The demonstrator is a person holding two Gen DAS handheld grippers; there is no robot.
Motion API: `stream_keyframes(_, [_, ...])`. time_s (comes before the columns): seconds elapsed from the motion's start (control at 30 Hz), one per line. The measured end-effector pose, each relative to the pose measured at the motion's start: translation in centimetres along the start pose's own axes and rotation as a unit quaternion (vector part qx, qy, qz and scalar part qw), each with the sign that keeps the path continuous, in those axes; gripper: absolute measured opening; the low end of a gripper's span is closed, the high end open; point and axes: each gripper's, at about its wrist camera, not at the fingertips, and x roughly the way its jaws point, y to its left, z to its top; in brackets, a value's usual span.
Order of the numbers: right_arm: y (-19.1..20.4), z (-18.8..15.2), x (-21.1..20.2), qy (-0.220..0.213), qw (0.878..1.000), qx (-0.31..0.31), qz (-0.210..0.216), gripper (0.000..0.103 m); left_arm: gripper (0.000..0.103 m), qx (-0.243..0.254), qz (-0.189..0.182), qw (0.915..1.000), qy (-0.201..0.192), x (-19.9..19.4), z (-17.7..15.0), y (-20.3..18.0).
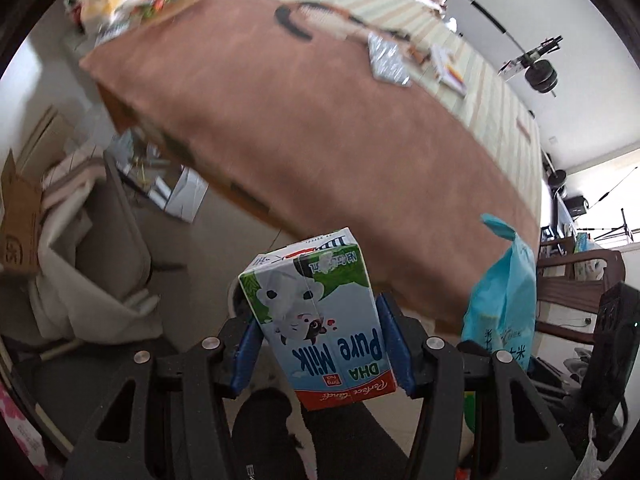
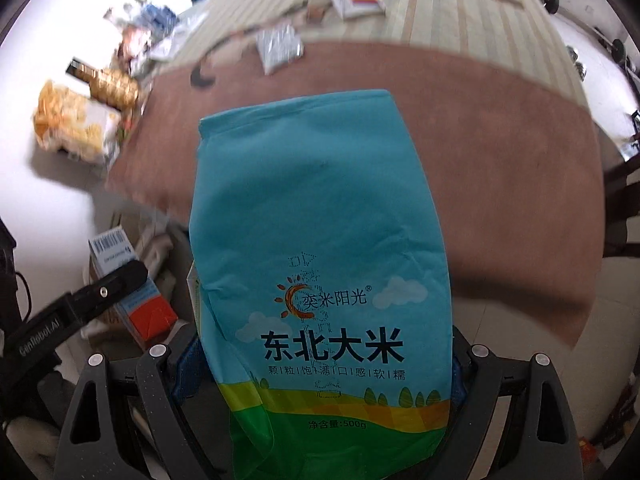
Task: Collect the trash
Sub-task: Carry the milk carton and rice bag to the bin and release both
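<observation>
My left gripper (image 1: pixel 320 344) is shut on a white, green and blue milk carton (image 1: pixel 316 312) printed "DHA Pure Milk", held upside down in the air off the table's near edge. My right gripper (image 2: pixel 324 364) is shut on a turquoise rice bag (image 2: pixel 320 256) that fills the middle of the right wrist view. The bag also shows at the right of the left wrist view (image 1: pixel 504 304). The carton and left gripper show at the lower left of the right wrist view (image 2: pixel 132 300).
A table with a brown cloth (image 1: pixel 320 120) and a striped runner (image 2: pixel 460 0) lies ahead. On it are a silver foil packet (image 1: pixel 386 60), a white booklet (image 2: pixel 356 0), a black curved thing (image 1: pixel 292 22) and snack bags (image 2: pixel 76 120). A chair with fabric (image 1: pixel 100 256) stands at left.
</observation>
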Motion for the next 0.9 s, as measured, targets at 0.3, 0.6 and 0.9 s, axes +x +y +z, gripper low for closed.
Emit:
stream_keyframes(0.3, [-2.6,-8.9,14.2,0.102,0.995,0.004,-0.003,0.092,0.052,-0.022,0.029,0.9956,0.086,14.1,-3.5,6.1])
stream_keyframes(0.6, [-7.9,-12.2,35.6,0.153,0.988,0.024,-0.004,0.092,0.053,-0.055,-0.01,0.9844,0.167,34.4,-4.0,12.5])
stream_keyframes(0.9, [-11.3,-10.5,48.7,0.162,0.987,0.005,0.002,0.094,0.103,-0.062,0.009,0.9857,0.156,43.1,-5.4,16.1])
